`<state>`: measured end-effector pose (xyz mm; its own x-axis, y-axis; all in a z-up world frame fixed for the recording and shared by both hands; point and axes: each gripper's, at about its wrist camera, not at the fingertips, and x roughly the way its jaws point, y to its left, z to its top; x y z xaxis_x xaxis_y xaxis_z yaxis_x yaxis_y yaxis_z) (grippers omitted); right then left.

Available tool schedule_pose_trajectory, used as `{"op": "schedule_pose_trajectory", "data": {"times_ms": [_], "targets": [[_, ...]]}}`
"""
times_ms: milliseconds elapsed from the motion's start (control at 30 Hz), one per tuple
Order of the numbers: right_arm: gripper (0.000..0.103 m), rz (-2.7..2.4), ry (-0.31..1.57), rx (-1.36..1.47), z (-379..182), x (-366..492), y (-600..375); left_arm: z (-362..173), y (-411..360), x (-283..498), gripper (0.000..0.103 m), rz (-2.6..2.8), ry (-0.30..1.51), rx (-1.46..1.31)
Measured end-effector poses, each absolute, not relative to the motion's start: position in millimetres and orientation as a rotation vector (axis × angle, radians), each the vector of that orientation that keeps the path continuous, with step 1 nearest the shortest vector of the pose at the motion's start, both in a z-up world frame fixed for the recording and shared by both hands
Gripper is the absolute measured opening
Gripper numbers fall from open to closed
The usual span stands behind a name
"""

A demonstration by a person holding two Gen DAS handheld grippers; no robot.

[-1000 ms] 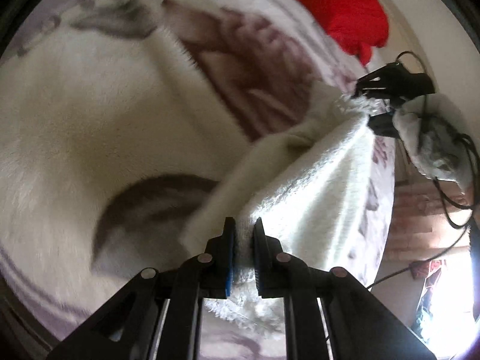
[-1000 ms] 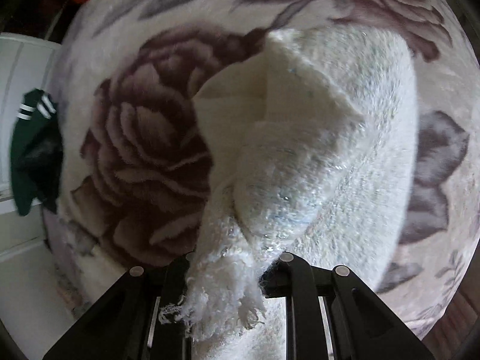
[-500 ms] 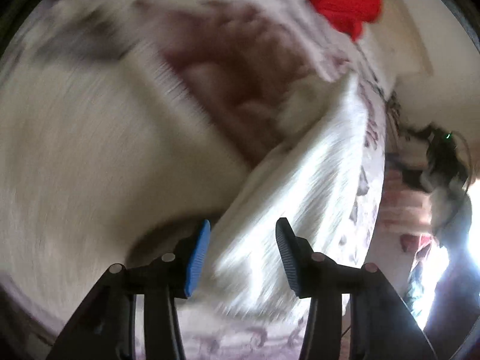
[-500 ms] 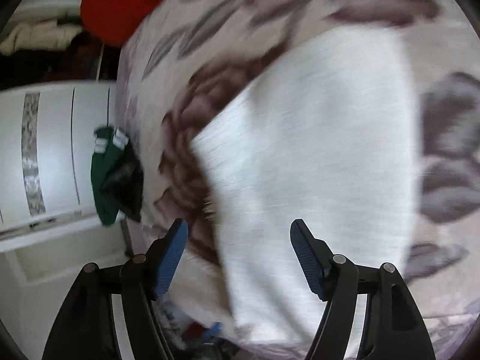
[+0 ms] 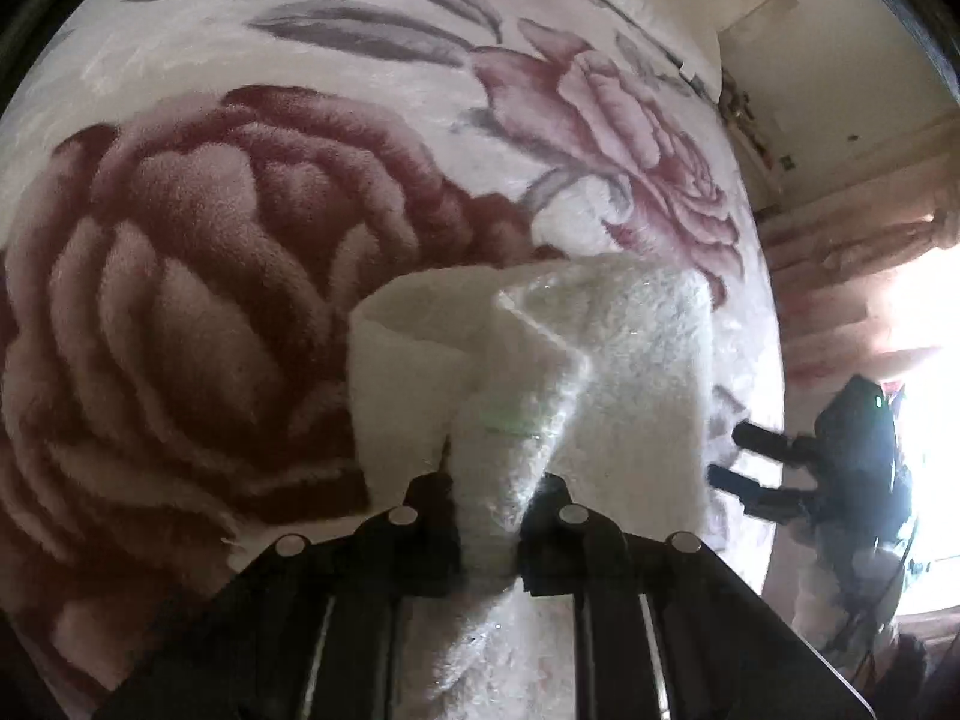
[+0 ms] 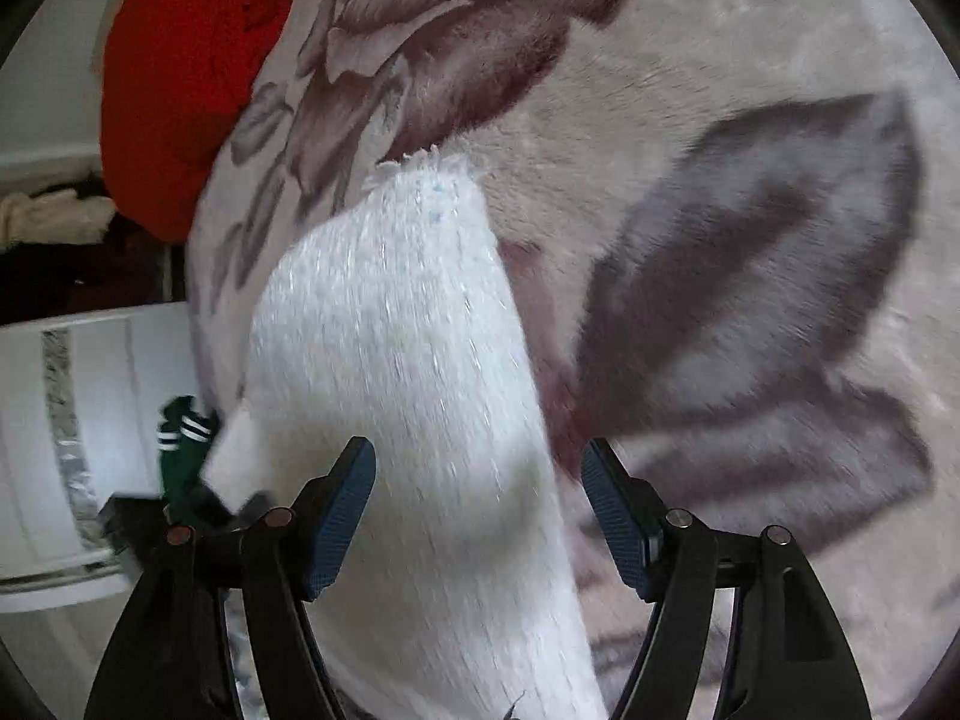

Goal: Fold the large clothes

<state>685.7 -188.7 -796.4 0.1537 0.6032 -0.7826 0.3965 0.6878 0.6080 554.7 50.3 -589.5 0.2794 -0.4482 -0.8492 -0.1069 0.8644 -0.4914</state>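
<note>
1. The left gripper (image 5: 489, 495) has its jaws clenched on a bunched fold of the white garment (image 5: 606, 372). These jaws have just been closing, with the cloth between them.
2. From this grip the garment rises as a peaked fold and spreads to the far side over the blanket (image 5: 198, 300), which has big dark red roses and grey leaves.
3. The right gripper (image 6: 480, 516) has its jaws released and wide apart. They opened within the last second.
4. In the right wrist view a long part of the garment (image 6: 396, 360) lies between the blue pads (image 6: 345, 510). It passes in front of the left pad, and the right pad is clear of it. If it touches the left pad I cannot tell.
5. The frayed end of that part lies far from the gripper, on the blanket (image 6: 720, 120).
6. In the left wrist view the right gripper (image 5: 750, 468) shows at the right, just beside the garment's right edge.
7. A red cloth (image 6: 174, 78) lies at the far left edge of the bed.
8. A green cloth (image 6: 180, 450) with white stripes hangs at the left, near a white cabinet (image 6: 36, 420).
</note>
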Motion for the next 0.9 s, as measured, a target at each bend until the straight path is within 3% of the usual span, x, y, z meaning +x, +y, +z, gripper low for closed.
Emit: {"op": "schedule_pose_trajectory", "data": {"times_ms": [167,200,233,267,333,433,567,633,767,900], "targets": [[0.072,0.27,1.565,0.967,-837,713,-164,-593,72,551,0.011,-0.208,1.241,-0.535],[0.067,0.297,1.551,0.956,-838,716,-155,-602,77,553,0.011,-0.19,1.246,-0.544],[0.045,0.3,1.531,0.909,-837,722,-148,-617,82,559,0.011,-0.175,1.269,-0.573],[0.036,0.281,1.506,0.846,-836,730,-143,-632,85,563,0.012,-0.165,1.293,-0.603],[0.034,0.212,1.532,0.836,-852,738,-142,-640,85,563,0.013,-0.175,1.305,-0.638],[0.037,0.217,1.549,0.895,-852,738,-145,-618,87,554,0.019,-0.212,1.296,-0.679],[0.064,0.253,1.559,0.905,-817,699,-167,-571,102,510,0.047,-0.27,1.267,-0.772],[0.068,0.292,1.573,0.899,-798,665,-174,-551,112,475,0.056,-0.266,1.253,-0.786],[0.076,0.316,1.629,0.889,-771,581,-182,-536,125,390,0.057,-0.234,1.3,-0.76],[0.076,0.286,1.733,0.864,-772,481,-171,-577,110,313,0.057,-0.169,1.494,-0.664]]}}
